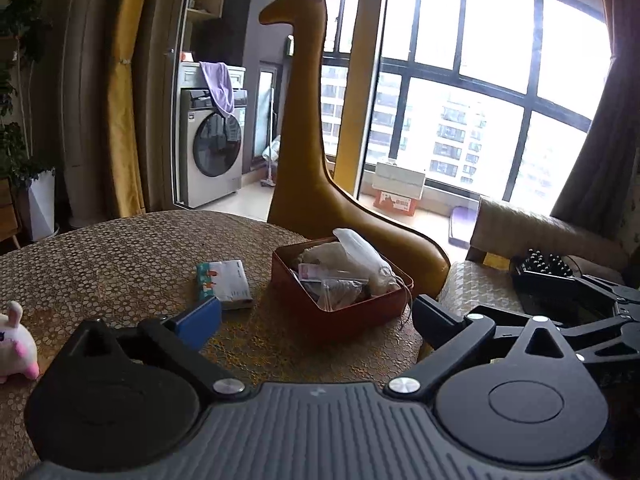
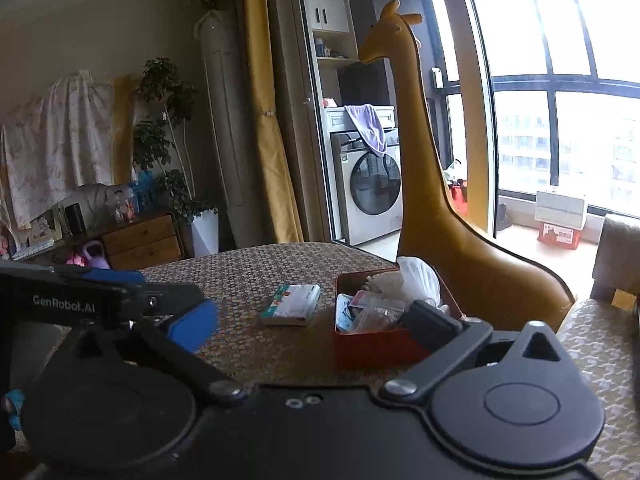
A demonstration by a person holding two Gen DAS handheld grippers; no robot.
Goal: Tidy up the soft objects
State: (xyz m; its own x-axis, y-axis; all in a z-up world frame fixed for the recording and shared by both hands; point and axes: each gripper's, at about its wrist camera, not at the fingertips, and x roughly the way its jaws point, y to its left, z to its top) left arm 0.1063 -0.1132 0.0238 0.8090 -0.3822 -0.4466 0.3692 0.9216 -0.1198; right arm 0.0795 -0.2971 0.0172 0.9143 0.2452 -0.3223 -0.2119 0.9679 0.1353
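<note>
My left gripper [image 1: 316, 320] is open over the near part of the table, one blue pad [image 1: 200, 320] showing and nothing between its fingers. Just beyond it sits a red box [image 1: 344, 316] filled with a white cloth pouch [image 1: 360, 256] and small plastic bags. A tissue pack [image 1: 226, 282] lies left of the box. A white and pink plush bunny [image 1: 16, 344] sits at the far left. My right gripper [image 2: 312, 324] is open too and holds nothing, facing the same red box [image 2: 372, 348] and tissue pack [image 2: 292, 304]. The left gripper's black housing [image 2: 64, 304] shows at its left.
A brown honeycomb-patterned cloth covers the table [image 1: 120, 256]. A tall yellow giraffe figure [image 1: 312, 120] stands right behind the box. A chair with a patterned cushion [image 1: 472, 284] is at the right. A washing machine [image 1: 212, 148] and large windows lie beyond.
</note>
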